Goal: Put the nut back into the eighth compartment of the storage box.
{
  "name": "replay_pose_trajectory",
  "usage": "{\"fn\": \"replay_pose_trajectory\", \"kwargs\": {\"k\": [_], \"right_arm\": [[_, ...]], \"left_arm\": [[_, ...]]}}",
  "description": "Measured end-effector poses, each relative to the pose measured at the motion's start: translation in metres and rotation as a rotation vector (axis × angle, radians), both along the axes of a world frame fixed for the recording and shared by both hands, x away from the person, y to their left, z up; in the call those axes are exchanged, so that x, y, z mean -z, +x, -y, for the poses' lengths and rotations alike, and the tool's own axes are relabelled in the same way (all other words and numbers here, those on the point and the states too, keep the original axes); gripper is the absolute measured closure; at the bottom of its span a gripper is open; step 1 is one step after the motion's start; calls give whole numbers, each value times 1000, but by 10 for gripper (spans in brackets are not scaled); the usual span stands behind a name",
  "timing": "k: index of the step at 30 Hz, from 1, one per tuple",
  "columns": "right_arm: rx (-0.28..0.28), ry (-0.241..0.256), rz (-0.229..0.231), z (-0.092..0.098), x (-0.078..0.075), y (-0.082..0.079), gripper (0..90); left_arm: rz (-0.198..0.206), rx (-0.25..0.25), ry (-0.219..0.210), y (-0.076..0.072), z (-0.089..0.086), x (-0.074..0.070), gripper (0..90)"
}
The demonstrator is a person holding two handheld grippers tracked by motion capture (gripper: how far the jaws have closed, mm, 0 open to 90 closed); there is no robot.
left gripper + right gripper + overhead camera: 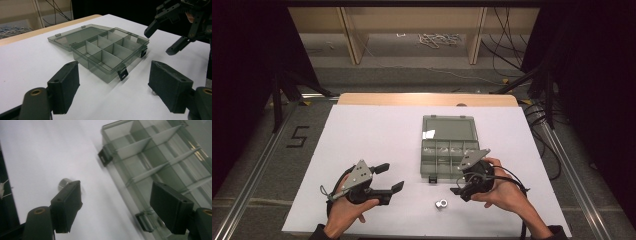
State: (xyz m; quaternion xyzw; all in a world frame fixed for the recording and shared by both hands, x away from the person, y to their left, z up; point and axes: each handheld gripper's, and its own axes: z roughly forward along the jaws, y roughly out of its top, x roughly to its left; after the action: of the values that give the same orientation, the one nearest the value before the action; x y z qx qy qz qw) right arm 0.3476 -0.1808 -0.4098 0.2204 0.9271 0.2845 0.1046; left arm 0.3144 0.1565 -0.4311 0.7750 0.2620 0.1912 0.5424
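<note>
A smoke-grey plastic compartment box [448, 146] lay open on the white tabletop [367, 140], its lid [448, 128] folded back flat on the far side and its tray of divided cells toward the person. In the left gripper view the box [105, 51] showed eight compartments in two rows, all bare as far as could be seen, with two dark latches hanging from the near wall. A pale patch on the lid, seen from the high view, may have been a label or a glare; nothing on it could be read.

The left gripper [391, 178] was held over the bare tabletop to the left of the box and well apart from it, its fingers [65, 87] spread wide with nothing between them. The right gripper [459, 189] hovered just beside the near right corner of the box, fingers [68, 203] likewise parted and empty.

A small silvery metal part [441, 203], short and round, rested on the tabletop in front of the box, between the two hands and nearer the right gripper. In the right gripper view it [63, 184] peeked out from behind the left finger.

On the floor to the left of the tabletop, the digit "5" [298, 136] was marked out in dark tape.
</note>
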Motion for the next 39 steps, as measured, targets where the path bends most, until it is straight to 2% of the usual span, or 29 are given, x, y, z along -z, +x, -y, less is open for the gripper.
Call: {"fn": "replay_pose_trajectory", "kwargs": {"k": [4,15,28,29,30,33,34,39], "right_arm": [[-15,-1,-1,-5,1,-4,262],[-107,-11,0,-21,6,-15,278],[-224,-55,-37,-45,28,-25,320],[-224,-55,-37,-45,28,-25,320],[-228,-64,-32,-47,30,-25,325],[-247,-73,-49,-50,34,-23,352],[-249,-79,-50,-51,36,-23,356],[-260,-99,-52,-55,41,-21,377]], "left_arm": [[0,-1,-1,0,0,0,237],[13,8,4,2,-1,0,237],[-2,4,-2,1,1,1,237],[6,13,2,2,0,1,237],[47,39,28,5,-1,0,237],[45,37,28,5,-1,1,237],[-2,1,5,1,1,1,237],[-7,-2,0,0,1,2,236]]}}
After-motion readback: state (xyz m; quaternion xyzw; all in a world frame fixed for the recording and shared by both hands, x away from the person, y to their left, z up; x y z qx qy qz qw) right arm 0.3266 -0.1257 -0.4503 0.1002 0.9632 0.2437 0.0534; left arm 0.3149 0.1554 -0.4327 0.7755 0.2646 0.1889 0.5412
